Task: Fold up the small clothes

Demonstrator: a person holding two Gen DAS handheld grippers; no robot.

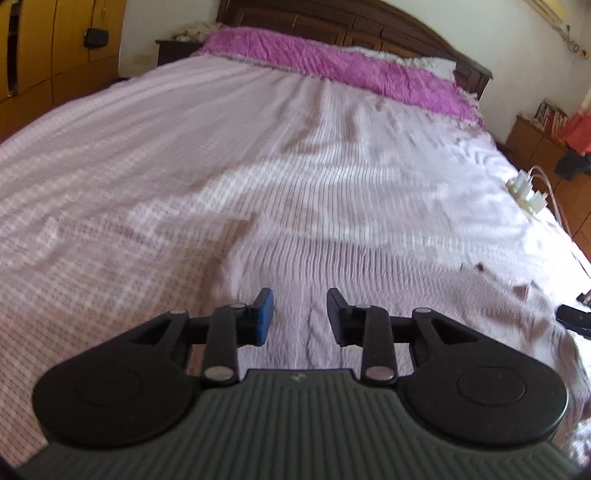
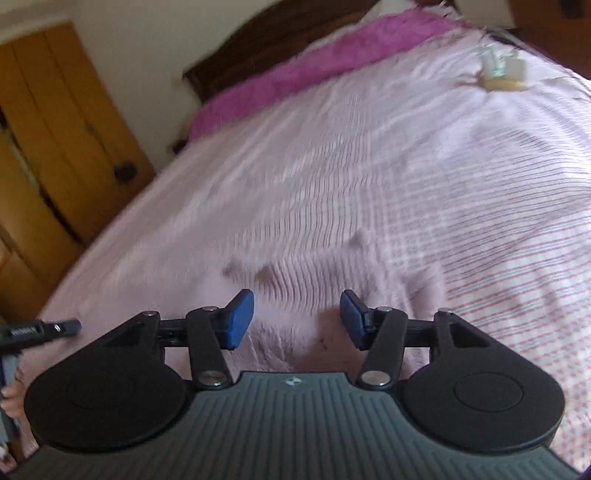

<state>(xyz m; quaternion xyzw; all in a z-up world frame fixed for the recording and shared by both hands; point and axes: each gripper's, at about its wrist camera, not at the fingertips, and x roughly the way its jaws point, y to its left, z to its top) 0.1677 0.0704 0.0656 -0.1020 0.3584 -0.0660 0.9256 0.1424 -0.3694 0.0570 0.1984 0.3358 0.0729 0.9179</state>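
A small pale pink ribbed garment point(image 1: 317, 258) lies flat on the pink checked bedspread point(image 1: 110, 221), close in colour to it, so its edges are hard to trace. My left gripper point(image 1: 300, 306) hovers just over its near part, open, with nothing between the blue pads. In the right wrist view the same garment point(image 2: 314, 280) shows wrinkled, with small dark corners. My right gripper point(image 2: 296, 306) stands open above it, and only cloth lies below the gap. The left gripper's black finger point(image 2: 40, 328) and a hand point(image 2: 11, 398) appear at the left edge.
A magenta blanket point(image 1: 332, 62) lies along the dark wooden headboard point(image 1: 369, 22). A power strip with white chargers point(image 1: 526, 192) sits at the bed's right edge. Yellow wardrobe doors point(image 2: 55, 129) stand beside the bed. Shelves and red items point(image 1: 561, 125) are at the far right.
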